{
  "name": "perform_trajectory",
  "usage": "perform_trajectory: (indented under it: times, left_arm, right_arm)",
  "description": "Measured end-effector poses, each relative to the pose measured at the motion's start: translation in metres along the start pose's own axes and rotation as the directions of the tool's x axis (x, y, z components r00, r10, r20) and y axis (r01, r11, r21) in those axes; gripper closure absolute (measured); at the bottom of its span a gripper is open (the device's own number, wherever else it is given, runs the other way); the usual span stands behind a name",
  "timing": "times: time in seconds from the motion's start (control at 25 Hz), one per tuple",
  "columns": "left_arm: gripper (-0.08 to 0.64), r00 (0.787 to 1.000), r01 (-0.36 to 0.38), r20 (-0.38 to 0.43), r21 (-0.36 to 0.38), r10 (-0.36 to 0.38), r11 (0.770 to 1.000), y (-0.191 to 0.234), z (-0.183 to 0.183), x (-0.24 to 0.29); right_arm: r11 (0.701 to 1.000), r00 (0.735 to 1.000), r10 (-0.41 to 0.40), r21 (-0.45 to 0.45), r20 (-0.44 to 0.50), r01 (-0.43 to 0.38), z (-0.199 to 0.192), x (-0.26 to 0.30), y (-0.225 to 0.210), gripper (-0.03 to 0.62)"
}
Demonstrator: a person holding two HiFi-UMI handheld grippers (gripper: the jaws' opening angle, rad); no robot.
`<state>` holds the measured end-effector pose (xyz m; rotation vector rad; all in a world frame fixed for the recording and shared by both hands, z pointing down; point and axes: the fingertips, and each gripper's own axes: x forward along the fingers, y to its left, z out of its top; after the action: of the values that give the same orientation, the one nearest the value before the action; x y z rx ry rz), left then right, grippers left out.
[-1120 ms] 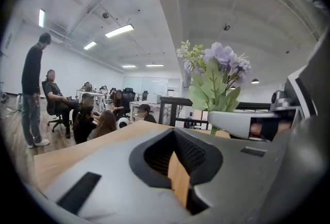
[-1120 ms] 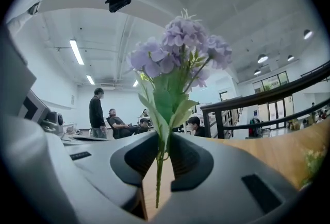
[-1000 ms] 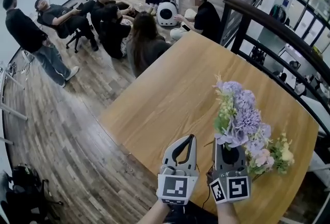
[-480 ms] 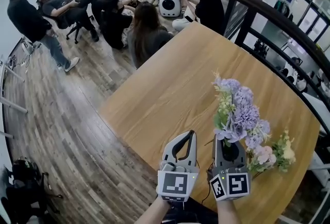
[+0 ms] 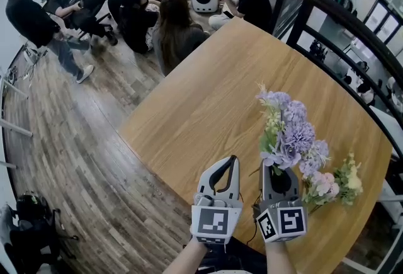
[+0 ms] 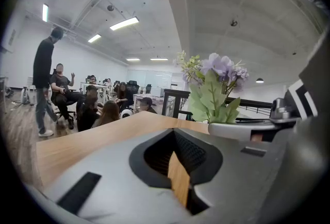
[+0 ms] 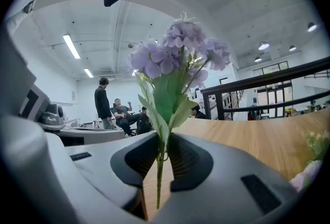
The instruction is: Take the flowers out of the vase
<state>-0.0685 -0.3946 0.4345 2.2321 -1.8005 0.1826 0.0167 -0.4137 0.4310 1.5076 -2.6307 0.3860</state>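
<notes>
A bunch of purple flowers (image 5: 286, 134) with green leaves stands upright above the wooden table (image 5: 208, 102). My right gripper (image 5: 277, 171) is shut on its thin green stem (image 7: 159, 176), and the blooms (image 7: 175, 58) rise just past the jaws. A second bunch of pink and cream flowers (image 5: 330, 186) lies on the table, right of that gripper. Close beside it on the left, my left gripper (image 5: 232, 162) is shut with nothing in it, its fingertips meeting. In the left gripper view the purple flowers (image 6: 214, 84) show to the right. No vase is in view.
The table's near left edge (image 5: 145, 159) drops to a plank floor. A dark railing (image 5: 327, 14) runs behind the table on the right. Several people (image 5: 170, 27) sit or stand beyond the table's far corner.
My right gripper has sunk a little with the purple flowers still in it. The left gripper has stayed where it was.
</notes>
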Motion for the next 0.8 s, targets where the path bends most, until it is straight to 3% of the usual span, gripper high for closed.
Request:
perform_trajectory:
  times: [0.12,0.4,0.6,0.8]
  left_arm:
    - [0.528,1.0,-0.004,-0.025,-0.023,0.003,1.0,-0.001,-0.003,0.0]
    - [0.528,1.0,-0.007,0.01,0.012,0.006,1.0,0.0,-0.003,0.003]
    - [0.527,0.999,-0.009,-0.038,-0.03,0.008,1.0,-0.002,-0.01,0.001]
    - [0.527,1.0,-0.002,0.002,0.006,0.002,1.0,0.0,-0.008,0.002]
  right_arm:
    - [1.0,1.0,0.001,0.01,-0.006,-0.001,-0.005,0.0,-0.001,0.523]
    - [1.0,1.0,0.005,0.009,-0.027,-0.005,-0.006,0.001,-0.002,0.523]
    - [1.0,1.0,0.005,0.018,-0.03,-0.004,-0.012,0.0,-0.004,0.523]
    - [1.0,0.999,0.001,0.02,-0.032,0.0,-0.012,0.0,-0.003,0.523]
